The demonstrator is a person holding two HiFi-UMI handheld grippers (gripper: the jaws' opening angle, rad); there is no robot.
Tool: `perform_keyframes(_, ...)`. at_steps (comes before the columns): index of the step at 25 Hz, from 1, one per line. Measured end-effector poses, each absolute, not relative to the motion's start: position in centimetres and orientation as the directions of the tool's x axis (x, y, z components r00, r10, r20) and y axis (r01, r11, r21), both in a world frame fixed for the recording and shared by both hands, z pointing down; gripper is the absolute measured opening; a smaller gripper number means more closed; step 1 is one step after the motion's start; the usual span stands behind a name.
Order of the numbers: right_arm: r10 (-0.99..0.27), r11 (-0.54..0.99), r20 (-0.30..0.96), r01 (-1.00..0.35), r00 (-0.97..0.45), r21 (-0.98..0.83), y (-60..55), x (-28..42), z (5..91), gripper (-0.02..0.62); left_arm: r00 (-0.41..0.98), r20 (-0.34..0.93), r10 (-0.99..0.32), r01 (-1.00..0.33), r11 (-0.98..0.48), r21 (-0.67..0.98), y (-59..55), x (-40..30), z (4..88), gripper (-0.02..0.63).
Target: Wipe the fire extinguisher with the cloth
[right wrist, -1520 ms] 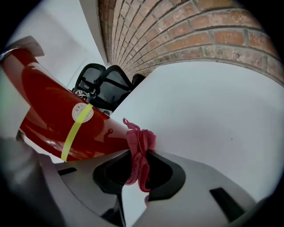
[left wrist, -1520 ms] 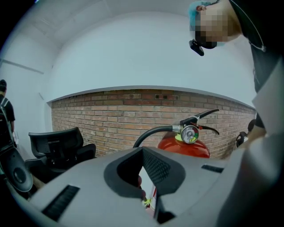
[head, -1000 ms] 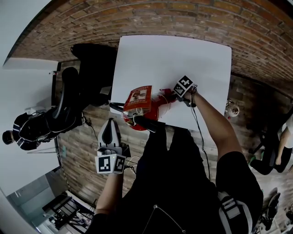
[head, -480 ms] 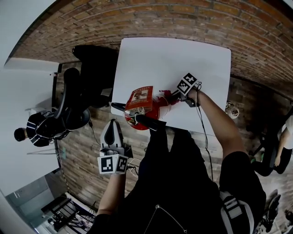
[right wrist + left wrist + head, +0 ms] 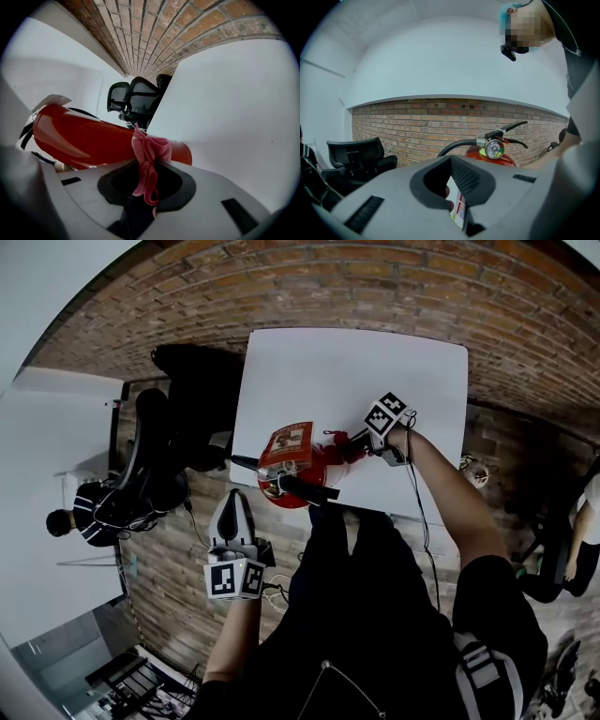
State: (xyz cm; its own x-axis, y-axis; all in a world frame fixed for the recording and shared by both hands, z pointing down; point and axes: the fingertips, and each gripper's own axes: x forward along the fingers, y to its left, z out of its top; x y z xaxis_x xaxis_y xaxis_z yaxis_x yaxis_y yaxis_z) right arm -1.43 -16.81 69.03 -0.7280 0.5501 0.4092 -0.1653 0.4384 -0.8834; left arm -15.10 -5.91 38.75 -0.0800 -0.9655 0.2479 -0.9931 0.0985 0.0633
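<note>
**Pink cloth held on extinguisher**

Right gripper [image 5: 349,446] is clamped on a crumpled pink cloth [image 5: 147,159], which touches the red cylindrical fire extinguisher [image 5: 305,465] at the white table's [image 5: 375,371] near edge. Left gripper [image 5: 232,502] has its jaws together and empty, and sits near the extinguisher's valve end without touching it.

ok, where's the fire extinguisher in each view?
Head view: fire extinguisher at centre, at the table's near edge.
Left gripper view: right of centre, its gauge above the jaws.
Right gripper view: red body across left-centre, behind the cloth.
Shared landmark: the brick surface, in all three.
</note>
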Motion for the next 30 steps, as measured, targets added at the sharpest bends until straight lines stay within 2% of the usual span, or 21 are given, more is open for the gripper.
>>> perform_keyframes(10,0.512,0.426,0.389,-0.167,-0.766,-0.889,-16.7,-1.3,66.2,0.100,-0.050,0.232,-0.972,-0.994,0.070,0.081,-6.3,-14.2,38.9,0.029)
perform_keyframes(30,0.446,0.377,0.259,-0.082,-0.857,-0.923,-16.2,-0.4,58.2,0.100,-0.026,0.204,-0.979,-0.993,0.049,0.109,-6.2,-13.6,38.9,0.029)
